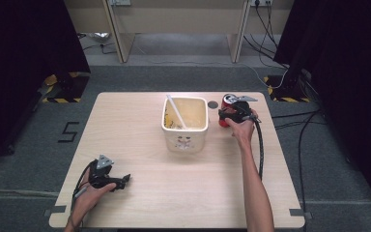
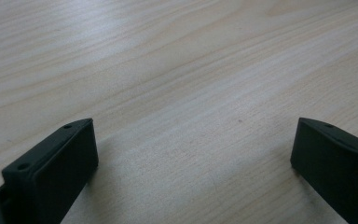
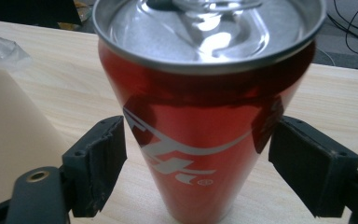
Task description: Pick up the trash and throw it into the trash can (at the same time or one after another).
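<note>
From the high view, the light wooden table has a cream square plastic tub sitting a bit behind its middle, with a white straw-like stick leaning inside it. The red aluminium drink can stands upright just right of the tub, with a small gap between them and a fair strip of bare wood before the table's right edge. A small dark round hole sits in the tabletop between tub and can, toward the far side. The right gripper is up against the can, hand behind it. The left gripper is low near the front-left corner, close to the left and near edges, with lots of open wood to its right.

Left gripper view: both black jaws are spread wide with nothing but bare table between them.

Right gripper view: the can stands between the jaws, silver lid up. Both jaws are spread either side of it, a sliver of gap on the left, the right one about touching, so not clamped. The tub's pale wall is off to the left.
</note>
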The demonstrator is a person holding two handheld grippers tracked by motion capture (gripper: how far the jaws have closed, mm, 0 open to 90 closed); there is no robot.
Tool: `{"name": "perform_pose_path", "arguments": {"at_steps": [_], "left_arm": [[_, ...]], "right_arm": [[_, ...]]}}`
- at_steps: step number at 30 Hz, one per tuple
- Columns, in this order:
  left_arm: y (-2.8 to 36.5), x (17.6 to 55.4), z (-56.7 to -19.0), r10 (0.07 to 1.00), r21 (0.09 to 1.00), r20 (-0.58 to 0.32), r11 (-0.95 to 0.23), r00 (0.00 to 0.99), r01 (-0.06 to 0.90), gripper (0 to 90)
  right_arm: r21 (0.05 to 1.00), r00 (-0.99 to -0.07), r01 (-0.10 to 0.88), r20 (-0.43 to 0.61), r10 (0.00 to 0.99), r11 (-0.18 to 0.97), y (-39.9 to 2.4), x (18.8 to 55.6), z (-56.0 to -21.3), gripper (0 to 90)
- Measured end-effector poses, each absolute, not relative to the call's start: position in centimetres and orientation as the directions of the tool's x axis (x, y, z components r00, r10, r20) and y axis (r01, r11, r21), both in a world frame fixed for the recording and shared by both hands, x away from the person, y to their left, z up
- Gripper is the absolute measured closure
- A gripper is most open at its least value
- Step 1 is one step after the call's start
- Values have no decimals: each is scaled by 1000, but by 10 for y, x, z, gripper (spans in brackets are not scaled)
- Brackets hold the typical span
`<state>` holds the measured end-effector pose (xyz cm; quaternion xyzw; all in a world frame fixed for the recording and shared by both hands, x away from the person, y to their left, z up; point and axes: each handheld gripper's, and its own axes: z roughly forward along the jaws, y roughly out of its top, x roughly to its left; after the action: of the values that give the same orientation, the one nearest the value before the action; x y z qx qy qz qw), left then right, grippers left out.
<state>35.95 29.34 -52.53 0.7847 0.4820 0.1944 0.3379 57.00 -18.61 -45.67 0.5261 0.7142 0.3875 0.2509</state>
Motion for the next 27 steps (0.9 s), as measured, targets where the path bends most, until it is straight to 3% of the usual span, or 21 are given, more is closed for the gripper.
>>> {"name": "perform_pose_path", "arguments": {"at_steps": [9, 27], "left_arm": [[293, 359, -525, 888, 718, -21, -307, 460, 625, 0], [293, 359, -525, 888, 717, -20, -308, 460, 625, 0]], "right_arm": [[819, -331, 550, 32, 943, 165, -184, 572, -462, 327], [835, -337, 517, -5, 942, 190, -193, 558, -432, 341]]}}
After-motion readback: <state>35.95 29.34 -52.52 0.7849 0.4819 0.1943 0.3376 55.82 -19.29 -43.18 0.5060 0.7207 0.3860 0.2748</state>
